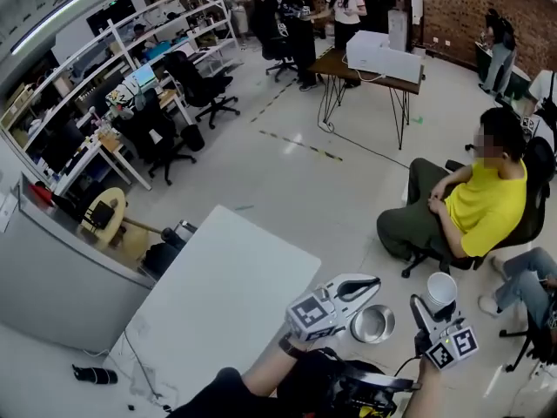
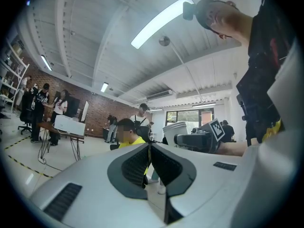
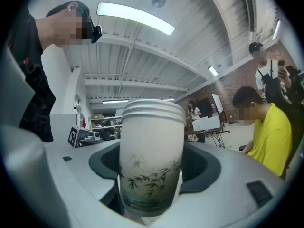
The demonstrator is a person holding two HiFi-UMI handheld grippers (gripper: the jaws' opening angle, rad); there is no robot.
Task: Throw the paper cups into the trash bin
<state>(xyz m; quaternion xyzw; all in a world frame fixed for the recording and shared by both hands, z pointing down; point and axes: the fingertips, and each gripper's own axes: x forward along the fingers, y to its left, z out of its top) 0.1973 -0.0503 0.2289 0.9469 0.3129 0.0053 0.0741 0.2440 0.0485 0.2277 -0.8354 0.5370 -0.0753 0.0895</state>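
A white paper cup point(image 1: 441, 286) printed with bamboo point(image 3: 151, 146) stands upright between the jaws of my right gripper point(image 1: 437, 308), which is shut on its sides. Just left of it, a round metal trash bin point(image 1: 372, 324) sits low on the floor, its open top facing up. My left gripper point(image 1: 374, 282) hovers over the bin's upper left edge. Its jaws are pressed together with nothing between them point(image 2: 149, 148). From the left gripper view, the cup point(image 2: 175, 129) shows to the right in the other gripper.
A white table point(image 1: 218, 303) lies to the left of the bin. A person in a yellow shirt point(image 1: 483, 205) sits on a chair close by at the right. A grey counter point(image 1: 61, 277) is at the far left, and a desk with a white box point(image 1: 379, 57) stands farther back.
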